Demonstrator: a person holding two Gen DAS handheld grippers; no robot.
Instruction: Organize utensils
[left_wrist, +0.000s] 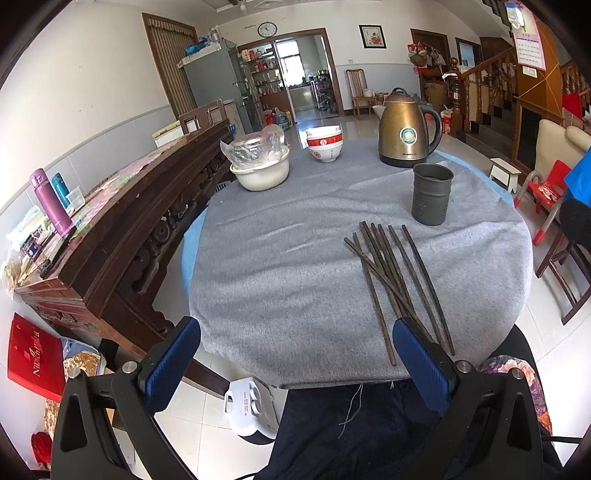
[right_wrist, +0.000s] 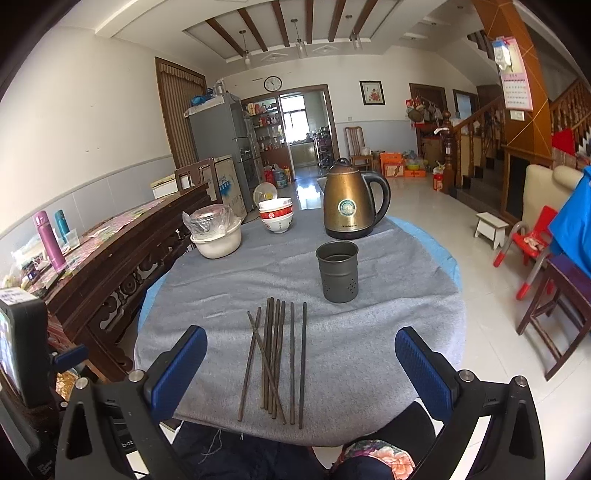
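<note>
Fingers spread wide on the left gripper (left_wrist: 295, 354), blue pads (left_wrist: 173, 362) gaping with nothing between them, hovering above the near edge of the table (left_wrist: 258, 280). Same story further right on the right gripper (right_wrist: 301, 369): jaws wide apart, empty, hanging above the near rim with the chopsticks (right_wrist: 275, 362) lying straight ahead between the two fingers. Sliding left to right across the grey cloth (right_wrist: 221, 295): a white basin (right_wrist: 218, 243) with a plastic-wrapped bundle at the far left, then stacked red-and-white bowls (right_wrist: 276, 218), then a bronze kettle (right_wrist: 351, 206), and in front of it the dark metal holder (right_wrist: 337, 271), upright, mouth open, just beyond the tips of the chopsticks. Chopsticks not tidy, though: a loose fan, a couple crossing over the others on the left side, near ends close to the table edge. Plenty to go wrong from here, probably. Closing on one crossed stick likely to drag its neighbours along or flick them off the near edge. Thin round sticks likely to pivot in the pads if pinched far from the middle, tips swinging wide. Coming in tilted at the holder risks catching the rim and tipping the light cup over, kettle close behind it. Loose cloth also apt to bunch under a low sweep.
</note>
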